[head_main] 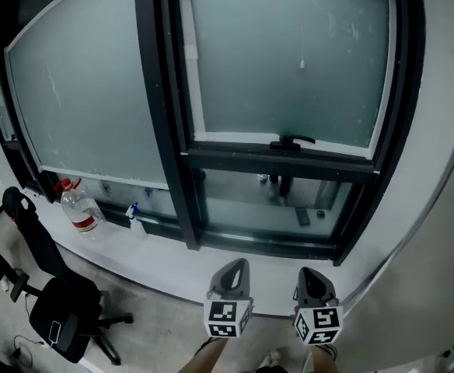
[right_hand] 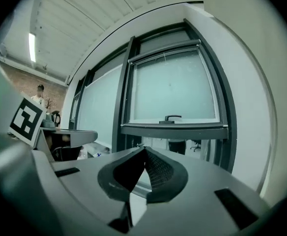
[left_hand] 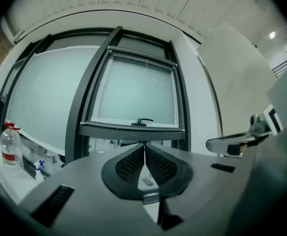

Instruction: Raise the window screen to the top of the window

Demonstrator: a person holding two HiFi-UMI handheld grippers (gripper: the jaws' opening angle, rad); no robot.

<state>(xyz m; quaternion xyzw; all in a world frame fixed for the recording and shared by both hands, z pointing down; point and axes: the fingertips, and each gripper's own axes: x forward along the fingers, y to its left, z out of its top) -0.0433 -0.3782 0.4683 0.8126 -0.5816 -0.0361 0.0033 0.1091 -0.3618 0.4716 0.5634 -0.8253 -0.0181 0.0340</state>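
Head view looking steeply down; gripper views lower, side by side, facing forward-up; all sharing dark-framed frosted window (head_main: 285, 68).

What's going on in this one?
A person faces the window, a gripper in each hand. The left gripper and right gripper are both shut, empty, and held low, clear of the glass. The window screen is untouched, its bottom rail with the black handle well below the top of the frame.
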